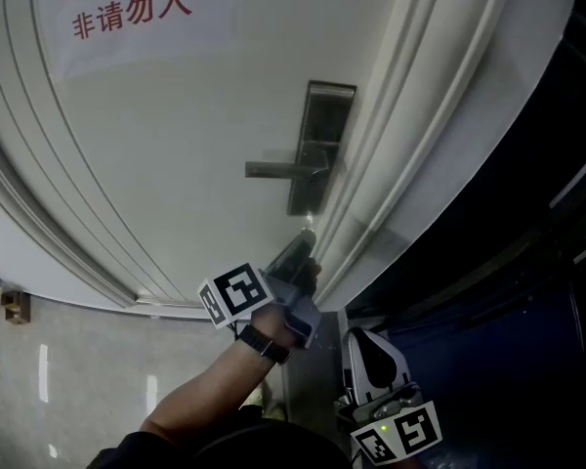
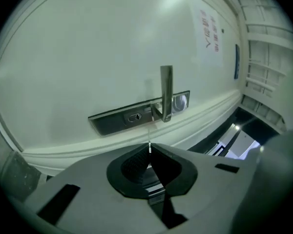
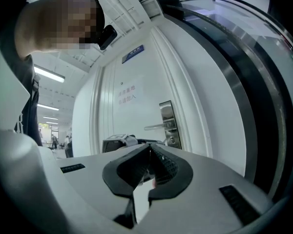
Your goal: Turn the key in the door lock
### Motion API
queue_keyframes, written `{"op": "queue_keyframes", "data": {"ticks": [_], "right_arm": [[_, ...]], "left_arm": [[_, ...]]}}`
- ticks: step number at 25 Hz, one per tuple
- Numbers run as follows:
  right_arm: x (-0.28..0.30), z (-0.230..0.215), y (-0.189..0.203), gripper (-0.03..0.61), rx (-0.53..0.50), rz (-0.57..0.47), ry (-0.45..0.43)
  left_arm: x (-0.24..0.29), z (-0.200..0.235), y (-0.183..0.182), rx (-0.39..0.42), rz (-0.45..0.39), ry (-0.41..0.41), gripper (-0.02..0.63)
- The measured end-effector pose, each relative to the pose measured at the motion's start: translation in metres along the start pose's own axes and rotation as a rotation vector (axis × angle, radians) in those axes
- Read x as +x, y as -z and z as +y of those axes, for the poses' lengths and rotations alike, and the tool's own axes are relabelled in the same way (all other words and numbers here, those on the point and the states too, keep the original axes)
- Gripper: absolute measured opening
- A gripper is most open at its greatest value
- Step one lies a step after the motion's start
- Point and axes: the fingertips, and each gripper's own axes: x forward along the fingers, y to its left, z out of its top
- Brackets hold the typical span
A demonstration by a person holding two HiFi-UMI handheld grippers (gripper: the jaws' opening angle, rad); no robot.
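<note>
Key [image 2: 150, 147] is clamped between the shut jaws of the left gripper [image 2: 150, 153], at the middle of the left gripper view. It is seen edge-on as a thin, pale sliver. Its long axis runs in line with the jaws and its tip is pointed at 12 o'clock, toward the door. The tip is seen against the lower edge of the lock plate [image 2: 112, 121]; whether it touches cannot be told. The keyhole [image 2: 135, 117], a small oval slot in the dark metal plate, is found at about 11 o'clock from the tip, with no key in it. The lever handle [image 2: 166, 92] is set on the plate at 1 o'clock from the key.

In the head view the left gripper is held up at 6 o'clock of the plate by a hand [image 1: 291, 313] with a wristwatch [image 1: 264, 343]. A paper notice [image 1: 127, 8] with red characters is fixed to the white door [image 1: 176, 145] at 10 o'clock of the plate. The right gripper [image 3: 149, 150] is held low, well apart from the lock, its jaws closed together on nothing.
</note>
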Motion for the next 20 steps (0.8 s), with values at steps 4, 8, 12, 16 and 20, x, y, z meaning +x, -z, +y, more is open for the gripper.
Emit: {"op": "queue_keyframes", "data": {"ticks": [4,8,12,16,20], "right_arm": [[0.014,-0.011,0.002,0.015,0.003,0.004,0.014],[0.024,-0.019,0.004,0.015,0.005,0.009,0.022],[0.030,-0.025,0.007,0.015,0.008,0.013,0.027],[0.033,-0.029,0.008,0.015,0.010,0.015,0.029],[0.034,-0.032,0.008,0.015,0.009,0.015,0.035]], "left_arm": [[0.018,0.011,-0.008,-0.047,-0.006,-0.001,0.008],[0.031,0.017,-0.013,-0.080,-0.011,0.006,0.008],[0.038,0.022,-0.019,-0.118,-0.027,0.008,0.008],[0.043,0.023,-0.020,-0.145,-0.024,0.014,0.008],[0.047,0.025,-0.020,-0.168,-0.029,0.017,0.008]]}}
